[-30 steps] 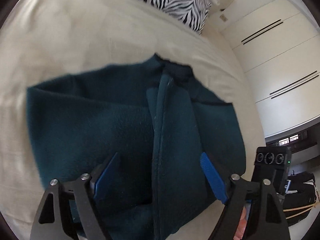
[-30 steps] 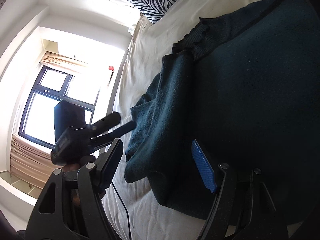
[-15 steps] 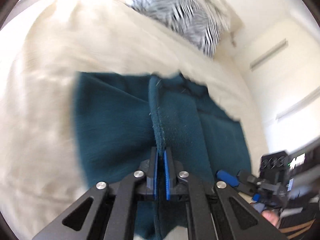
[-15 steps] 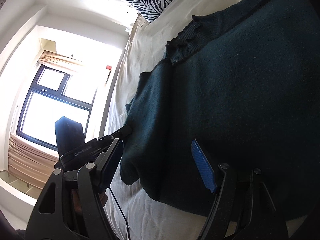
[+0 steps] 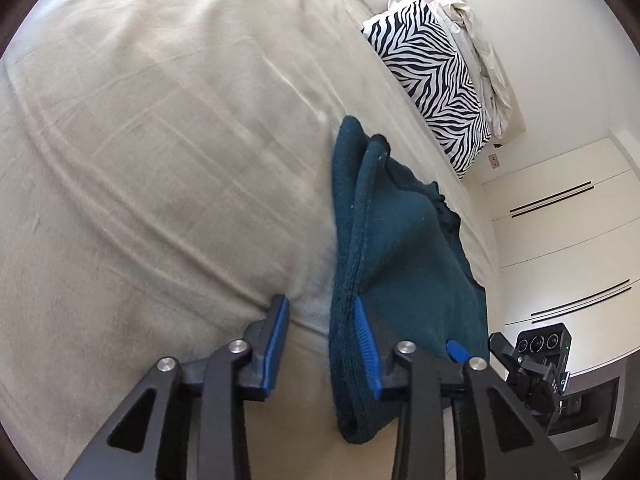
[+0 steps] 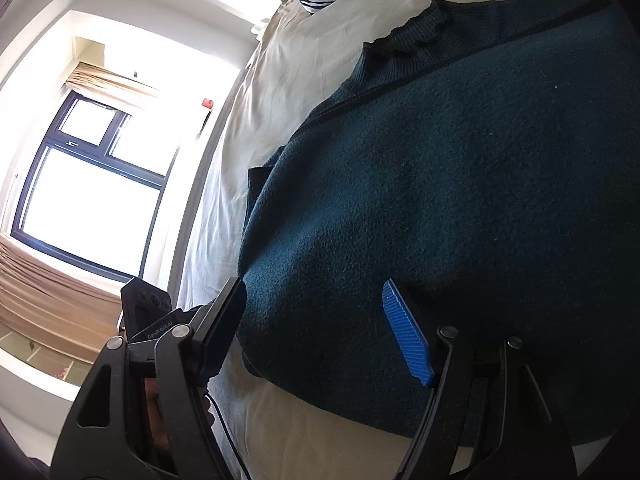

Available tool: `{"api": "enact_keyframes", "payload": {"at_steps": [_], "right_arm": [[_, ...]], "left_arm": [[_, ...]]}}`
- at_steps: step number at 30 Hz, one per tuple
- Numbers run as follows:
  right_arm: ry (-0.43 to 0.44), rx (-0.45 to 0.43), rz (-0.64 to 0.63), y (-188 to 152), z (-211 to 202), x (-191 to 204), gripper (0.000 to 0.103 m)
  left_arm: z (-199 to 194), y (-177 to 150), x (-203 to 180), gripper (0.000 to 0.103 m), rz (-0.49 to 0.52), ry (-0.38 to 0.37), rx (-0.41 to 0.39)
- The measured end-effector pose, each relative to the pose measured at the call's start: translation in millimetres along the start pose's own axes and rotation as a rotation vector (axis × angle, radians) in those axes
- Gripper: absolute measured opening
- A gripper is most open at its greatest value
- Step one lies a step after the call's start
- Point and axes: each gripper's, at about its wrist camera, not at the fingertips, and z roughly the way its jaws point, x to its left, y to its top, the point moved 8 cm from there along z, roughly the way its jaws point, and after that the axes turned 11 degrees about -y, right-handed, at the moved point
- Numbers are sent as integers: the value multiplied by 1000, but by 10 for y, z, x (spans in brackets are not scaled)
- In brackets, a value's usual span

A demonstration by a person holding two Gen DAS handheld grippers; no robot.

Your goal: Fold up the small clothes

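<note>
While left gripper jaws just opening, sweater edge touches one (right gripper jaws spread over sweater)

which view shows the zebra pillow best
The left wrist view: the zebra pillow lies almost whole and sharp at the head of the bed. The right wrist view catches only a cropped strip of it at the top edge.

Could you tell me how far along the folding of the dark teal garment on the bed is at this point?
One side of the dark teal garment already lies doubled over the rest, its thick folded edge beside the left gripper. That gripper's jaws have just been opening, with only bedsheet between them. The right gripper is open over the fabric, gripping nothing. Any further folds are not yet done.
</note>
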Motion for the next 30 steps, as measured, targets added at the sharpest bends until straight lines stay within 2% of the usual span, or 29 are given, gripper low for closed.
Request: {"api": "enact_keyframes", "payload": {"at_steps": [2, 4, 5, 7, 9, 11, 12, 14, 15, 16, 17, 18, 21, 24, 27, 28, 29, 30], "right_arm": [[3, -4, -6, -1, -18, 35, 71], [4, -5, -6, 14, -29, 36, 71], [6, -3, -2, 19, -15, 30, 71], [7, 0, 5, 25, 1, -2, 71], [16, -4, 10, 3, -8, -26, 71], [22, -3, 7, -25, -27, -51, 71], [24, 0, 7, -28, -25, -65, 71], [37, 2, 14, -28, -30, -90, 71], [43, 0, 14, -27, -36, -96, 71], [46, -1, 13, -30, -49, -100, 71], [48, -1, 11, -33, -54, -103, 71], [50, -2, 9, -41, -61, -104, 71], [57, -6, 11, -64, -93, -115, 71], [62, -8, 13, -72, -105, -120, 71], [56, -10, 5, -94, -90, -118, 71], [54, -9, 6, -99, -71, -118, 71], [49, -7, 13, -104, -53, -122, 71], [45, -6, 19, -101, -39, -119, 71]], "left_arm": [[-45, 138, -30, 55, -12, -7, -53], [-82, 307, -90, 75, -3, -8, -100], [-41, 395, -133, 76, 23, 6, -104], [162, 527, -191, 75, 64, 35, -41], [331, 625, -276, 76, 99, 61, -11], [584, 632, -341, 76, 161, 118, 83], [722, 629, -309, 75, 173, 170, 136], [832, 686, -315, 75, 181, 210, 134], [855, 692, -344, 72, 190, 212, 136], [884, 716, -377, 42, 196, 202, 136], [904, 722, -383, 24, 188, 200, 147], [913, 731, -373, 14, 178, 195, 159], [864, 765, -454, 11, 239, 195, 147], [754, 960, -667, 11, 265, 154, 112], [589, 1316, -888, 6, 362, 199, 23], [585, 1399, -950, 6, 380, 186, 3], [552, 1492, -958, 6, 405, 235, -39], [535, 1542, -912, 16, 418, 280, -50]]}}
